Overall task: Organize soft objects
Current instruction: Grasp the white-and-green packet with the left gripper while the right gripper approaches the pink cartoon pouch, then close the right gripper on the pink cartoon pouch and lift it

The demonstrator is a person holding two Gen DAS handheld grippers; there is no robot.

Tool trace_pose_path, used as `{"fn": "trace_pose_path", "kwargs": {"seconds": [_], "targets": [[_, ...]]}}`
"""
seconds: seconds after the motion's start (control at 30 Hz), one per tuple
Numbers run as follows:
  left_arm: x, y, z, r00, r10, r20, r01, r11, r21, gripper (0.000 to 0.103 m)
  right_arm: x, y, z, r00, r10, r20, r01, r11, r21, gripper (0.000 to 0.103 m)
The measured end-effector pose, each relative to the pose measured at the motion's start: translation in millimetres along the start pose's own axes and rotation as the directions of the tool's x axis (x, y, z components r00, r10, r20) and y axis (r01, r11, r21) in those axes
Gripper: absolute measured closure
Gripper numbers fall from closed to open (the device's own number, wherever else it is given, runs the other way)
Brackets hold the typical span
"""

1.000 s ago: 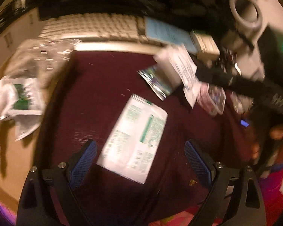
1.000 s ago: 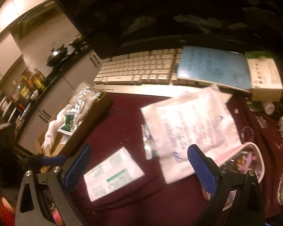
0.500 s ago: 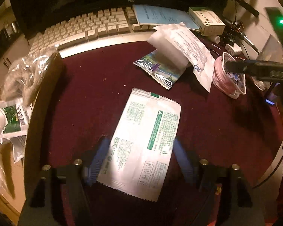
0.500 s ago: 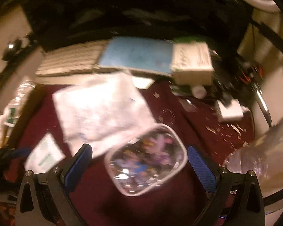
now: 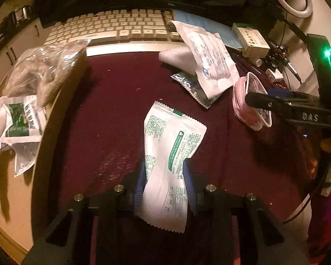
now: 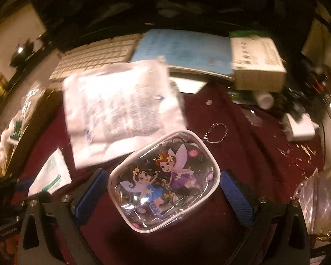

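We see our left gripper (image 5: 164,177) squeezing a white packet with green print (image 5: 170,154). Its two blue pads press the packet from both sides, and the packet bends in the middle. The packet sits low over the dark red cloth (image 5: 112,110).

Our right gripper (image 6: 163,192) is spread wide around a clear little pouch with fairy pictures (image 6: 163,185). The blue pads sit on each side of the pouch. We cannot tell if they touch it. The pouch rests on the red cloth.

Just behind the pouch lies a big white soft pack with writing (image 6: 121,108), and it looks blurry. A shiny foil packet (image 5: 187,84) peeks out from under it.

On the left, a box (image 5: 61,92) holds more white bags (image 5: 19,119). A pale keyboard (image 5: 121,26) is at the back.
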State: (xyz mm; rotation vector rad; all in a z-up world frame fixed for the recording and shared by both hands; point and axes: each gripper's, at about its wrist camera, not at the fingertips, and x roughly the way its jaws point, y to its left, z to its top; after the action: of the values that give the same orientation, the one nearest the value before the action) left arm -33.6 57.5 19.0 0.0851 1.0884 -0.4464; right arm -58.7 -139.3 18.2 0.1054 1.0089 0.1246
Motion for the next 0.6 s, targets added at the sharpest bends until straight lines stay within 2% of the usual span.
{"fn": "trace_pose_path", "kwargs": {"seconds": [0.07,0.17,0.3,0.37,0.47,0.53,0.57,0.6], "targets": [[-0.1,3.2,0.3,1.000,-0.005,-0.001,0.005,1.000,-0.006,0.068,0.2,6.0,-0.7,1.000,0.028,-0.005,-0.028,1.000,-0.012,0.000],[4.3,-3.3,4.4,1.000,0.018,0.001,-0.018,1.000,0.008,0.061,1.5,16.6,-2.0,1.000,0.022,-0.005,-0.023,0.999,-0.042,0.000],[11.5,-23.2,4.3,0.994,0.109,0.012,-0.110,0.990,0.094,0.060,3.8,21.6,-0.4,1.000,0.005,-0.002,-0.005,0.998,-0.057,0.000],[11.3,-28.2,1.7,0.992,0.123,0.022,-0.124,0.985,0.119,0.064,4.0,22.4,-0.8,1.000,0.006,-0.001,-0.006,0.998,-0.056,0.000],[6.7,-24.7,0.7,0.996,0.090,0.026,-0.092,0.991,0.096,0.082,2.4,21.2,-1.4,1.000,0.012,0.008,-0.011,0.999,-0.049,0.000],[3.1,-21.2,1.7,0.997,0.072,0.033,-0.074,0.994,0.074,0.082,0.0,22.1,-1.1,1.000,0.026,0.012,-0.026,0.999,-0.038,0.000],[-0.6,-17.3,1.4,0.998,0.051,0.036,-0.053,0.997,0.055,0.082,-2.5,22.3,-1.7,0.999,0.044,0.017,-0.043,0.998,-0.037,0.011],[-3.9,-14.6,1.1,0.998,0.038,0.040,-0.039,0.998,0.042,0.082,-7.0,23.6,-1.4,0.997,0.080,0.026,-0.078,0.996,-0.045,0.032]]}}
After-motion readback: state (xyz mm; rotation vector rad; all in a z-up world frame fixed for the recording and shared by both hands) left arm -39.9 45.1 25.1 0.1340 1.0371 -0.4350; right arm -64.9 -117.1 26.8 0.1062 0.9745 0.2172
